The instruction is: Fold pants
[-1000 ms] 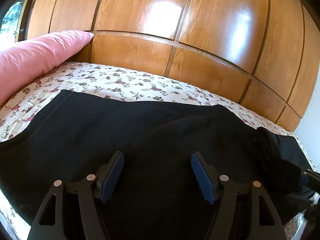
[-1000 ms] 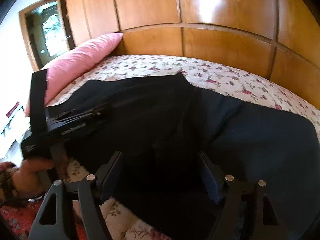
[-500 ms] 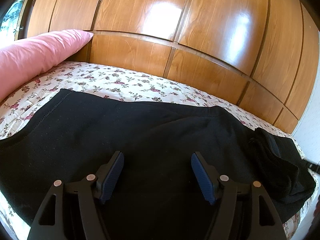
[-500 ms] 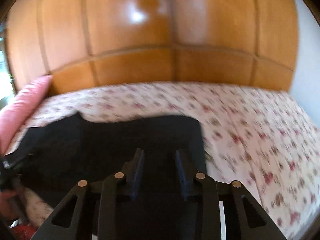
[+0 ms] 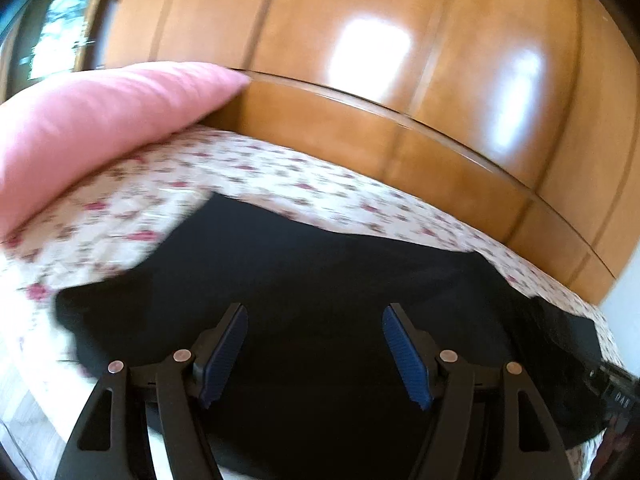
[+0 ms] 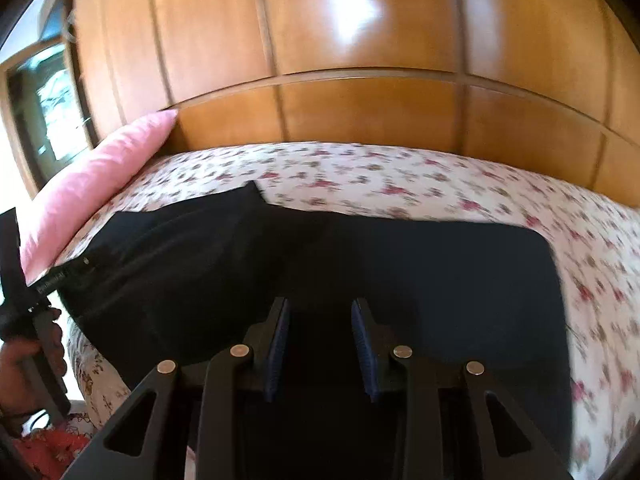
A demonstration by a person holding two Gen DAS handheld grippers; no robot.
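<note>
Black pants (image 5: 320, 280) lie spread on a floral bedsheet (image 5: 280, 184). My left gripper (image 5: 315, 320) hovers over the pants with its jaws wide open and empty. In the right wrist view the pants (image 6: 400, 264) lie across the bed and my right gripper (image 6: 320, 312) is over them, jaws partly open with a narrow gap; nothing shows between the blue pads. The left gripper's body (image 6: 48, 280) and the hand holding it show at the left edge of the right wrist view.
A pink pillow (image 5: 92, 120) lies at the left end of the bed, also in the right wrist view (image 6: 100, 184). A glossy wooden panelled wall (image 5: 360, 80) runs behind the bed. The near bed edge is at lower left (image 6: 96, 376).
The left view has swung left, so the pillow and the pants' left edge show more. The right gripper narrowed from wide open and turned back toward the pants' left end.
</note>
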